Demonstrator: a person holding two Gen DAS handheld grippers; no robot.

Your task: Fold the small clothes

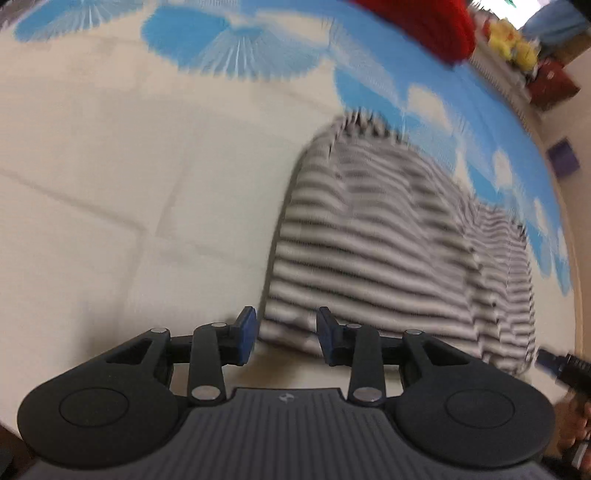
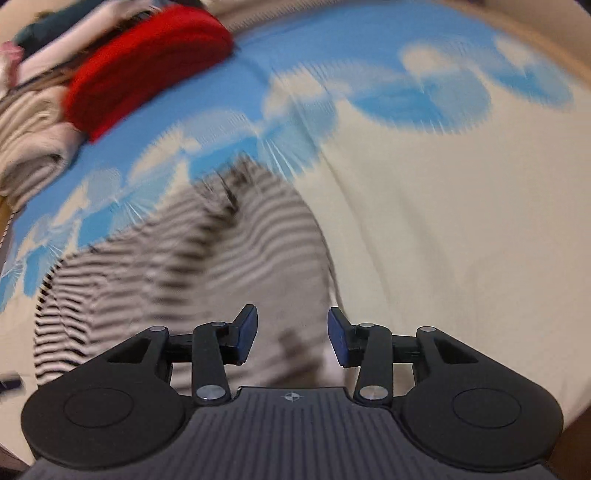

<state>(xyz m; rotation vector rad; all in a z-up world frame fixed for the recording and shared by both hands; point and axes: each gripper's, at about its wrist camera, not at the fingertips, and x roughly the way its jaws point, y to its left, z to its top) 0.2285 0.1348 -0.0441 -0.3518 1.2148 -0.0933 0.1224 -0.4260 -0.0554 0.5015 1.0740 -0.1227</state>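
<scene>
Both views motion-blurred, detail soft.

Striped garment (grey/white with dark stripes, looks folded into a compact block) lies flat on the cream bedsheet with the blue fan print, near the sheet's blue-patterned band.

Left gripper: jaws parted, blue pads released, nothing clamped. The garment's near left corner shows in the gap between the fingers, but the pads aren't pressing on it. Contact with the fabric: can't tell through the blur.

Right gripper: jaws parted, pads released, nothing gripped. The garment's near right edge sits below and between the fingers, again with no pinch visible.

In the right wrist view the garment spreads left of the gripper, with bare cream sheet to the right.

Red folded cloth sits at the far edge of the sheet, beside a stack of folded pale clothes. In the left wrist view the same red cloth is top right, with yellow soft toys beyond it.

Tip of the other gripper shows at the left view's right edge.
</scene>
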